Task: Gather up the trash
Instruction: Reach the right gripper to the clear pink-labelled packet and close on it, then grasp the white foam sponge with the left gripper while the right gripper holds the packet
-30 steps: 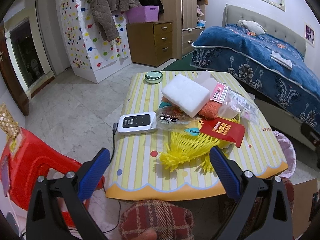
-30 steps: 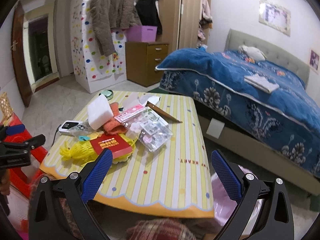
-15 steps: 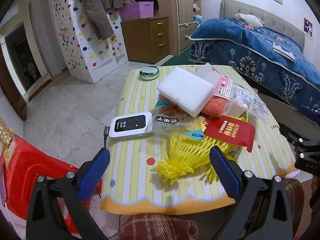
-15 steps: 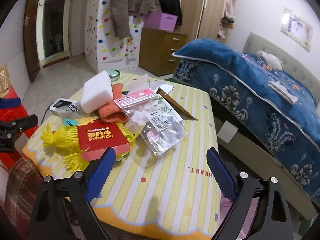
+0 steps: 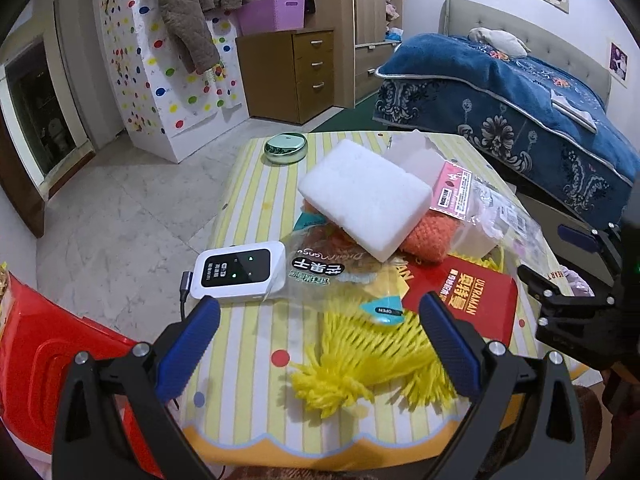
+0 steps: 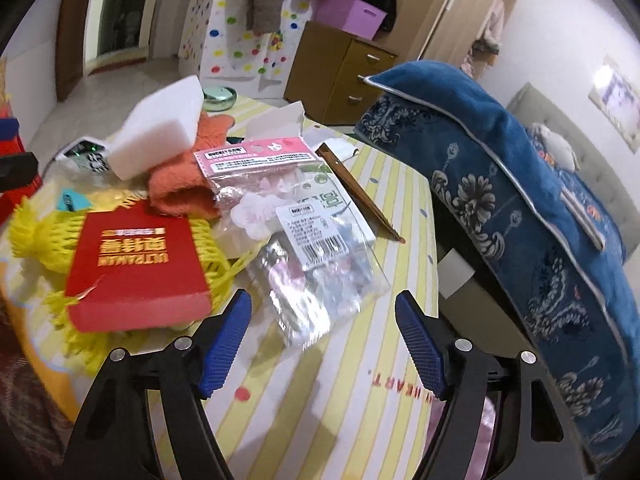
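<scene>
Yellow-striped surface carries a heap of trash: a red packet on yellow netting, a clear plastic bag beside it. Right hand-held gripper hovers over the bag, jaws closing on nothing; left hand-held gripper is spread above the netting
</scene>
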{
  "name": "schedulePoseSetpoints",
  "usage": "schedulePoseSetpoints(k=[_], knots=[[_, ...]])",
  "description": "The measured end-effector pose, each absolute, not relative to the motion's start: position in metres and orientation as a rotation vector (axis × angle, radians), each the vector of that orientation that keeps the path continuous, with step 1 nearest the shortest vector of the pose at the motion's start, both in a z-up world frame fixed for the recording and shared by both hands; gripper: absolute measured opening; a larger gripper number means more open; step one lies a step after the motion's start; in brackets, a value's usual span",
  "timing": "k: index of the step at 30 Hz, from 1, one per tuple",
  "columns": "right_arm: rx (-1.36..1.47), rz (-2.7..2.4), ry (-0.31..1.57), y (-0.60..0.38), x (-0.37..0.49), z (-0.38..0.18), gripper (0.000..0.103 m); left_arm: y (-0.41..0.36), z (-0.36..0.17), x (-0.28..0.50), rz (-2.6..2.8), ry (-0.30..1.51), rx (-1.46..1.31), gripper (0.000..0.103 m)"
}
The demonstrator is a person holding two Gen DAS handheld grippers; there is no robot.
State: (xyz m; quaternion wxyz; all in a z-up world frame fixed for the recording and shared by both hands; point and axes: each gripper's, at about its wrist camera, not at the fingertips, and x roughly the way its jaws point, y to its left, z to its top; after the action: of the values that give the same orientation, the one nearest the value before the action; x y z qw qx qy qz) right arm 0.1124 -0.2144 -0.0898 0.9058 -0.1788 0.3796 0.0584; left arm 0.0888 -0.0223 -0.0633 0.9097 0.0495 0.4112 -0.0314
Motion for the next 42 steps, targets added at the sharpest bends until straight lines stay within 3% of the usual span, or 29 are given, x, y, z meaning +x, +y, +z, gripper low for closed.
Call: schedulePoseSetpoints(k=[3, 6, 11, 17, 23, 25, 36, 38, 40, 42], knots=[[-0.413, 0.12, 0.779, -0.208, 0.121, -0.095, 0.074, -0.025, -0.067, 0.09, -0.066, 0.856, 0.111, 0.096], [-0.431, 0.121, 0.777, -0.206, 0.126, -0.096, 0.065, -0.026, -0.068, 0.089, -0.066, 0.864, 0.117, 0.096], [-0.333, 0.144, 0.766, -0.219, 0.116, -0.081, 0.031, -0.023, -0.066, 0.083, -0.067, 0.855, 0.114, 0.096], [-0.168, 0.163, 0.754, -0.243, 0.087, -0.055, 0.002, -0.021, -0.06, 0.07, -0.081, 0.843, 0.104, 0.096], [0.031, 0.165, 0.74, -0.264, 0.057, -0.033, 0.0, -0.019, -0.056, 0.066, -0.105, 0.843, 0.075, 0.095], [0.053, 0.152, 0.722, -0.265, 0.047, -0.028, 0.0, -0.022, -0.056, 0.07, -0.111, 0.851, 0.067, 0.09], [0.089, 0.127, 0.695, -0.277, 0.04, -0.026, 0.0, -0.054, -0.048, 0.12, -0.138, 0.824, 0.042, 0.084], [0.093, 0.125, 0.694, -0.28, 0.04, -0.028, 0.0, -0.061, -0.048, 0.131, -0.141, 0.826, 0.034, 0.086], [0.098, 0.124, 0.698, -0.283, 0.042, -0.03, 0.0, -0.067, -0.048, 0.141, -0.115, 0.824, 0.031, 0.097], [0.103, 0.124, 0.701, -0.285, 0.044, -0.032, 0.0, -0.07, -0.05, 0.149, -0.11, 0.828, 0.023, 0.096]])
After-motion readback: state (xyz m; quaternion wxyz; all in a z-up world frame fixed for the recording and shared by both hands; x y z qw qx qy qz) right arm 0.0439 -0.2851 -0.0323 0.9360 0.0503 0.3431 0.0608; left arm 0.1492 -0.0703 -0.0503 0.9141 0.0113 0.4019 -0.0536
